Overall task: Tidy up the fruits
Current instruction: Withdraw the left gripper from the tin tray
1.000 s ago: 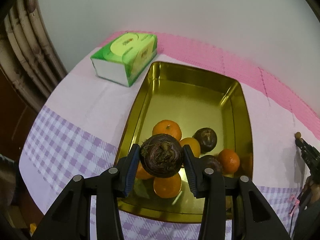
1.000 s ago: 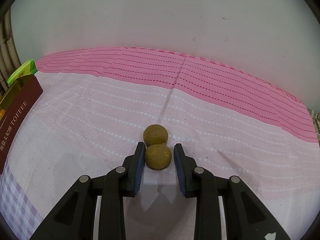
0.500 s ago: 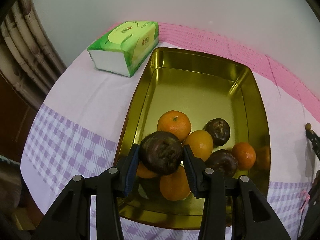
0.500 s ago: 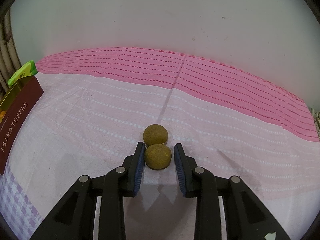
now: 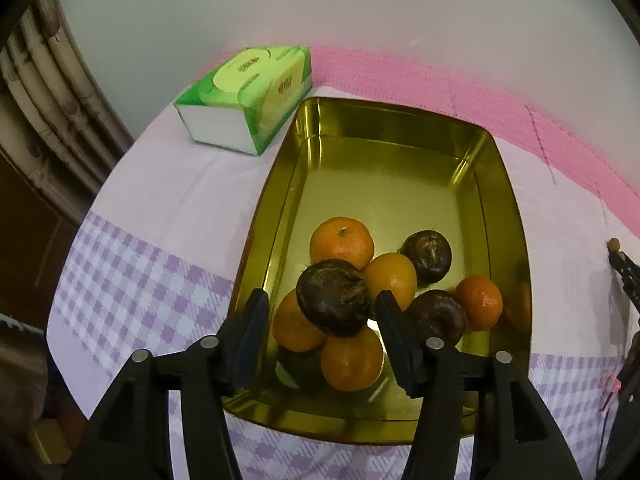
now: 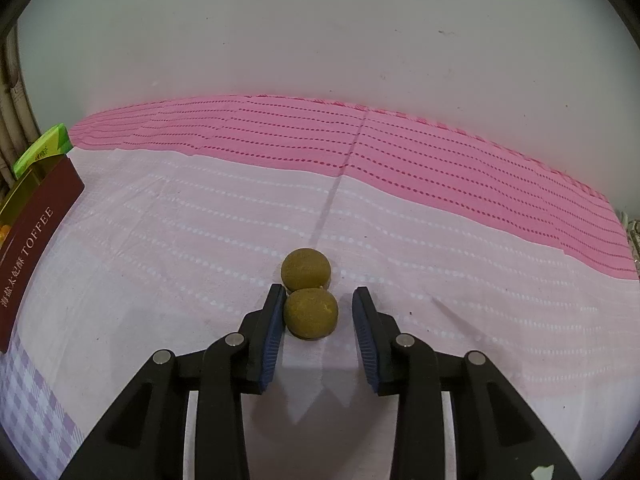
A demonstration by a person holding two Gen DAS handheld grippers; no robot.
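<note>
A gold tin tray point(image 5: 280, 184) holds several oranges and dark purple fruits. One dark purple fruit point(image 5: 332, 298) rests on top of the orange pile point(image 5: 352, 360). My left gripper point(image 5: 320, 304) straddles it with its jaws opening, and neither pad presses on it. In the right wrist view two brownish-green round fruits lie on the cloth. The near fruit point(image 6: 311, 314) sits between the opening jaws of my right gripper point(image 6: 318, 300). The left pad touches it and the right pad stands apart. The far fruit point(image 6: 306, 270) touches the near one from behind.
A green tissue pack point(image 5: 248, 100) lies beyond the tray's left corner. The tray's dark red side reading TOFFEE point(image 6: 32, 248) is at the left in the right wrist view. A pink and lilac-checked cloth point(image 6: 440, 184) covers the table up to a white wall. Bamboo furniture point(image 5: 48, 112) stands left.
The left jaws have spread and let go of the dark purple fruit, which now lies on the oranges. The right jaws have widened, and the right pad has come off the near brown fruit.
</note>
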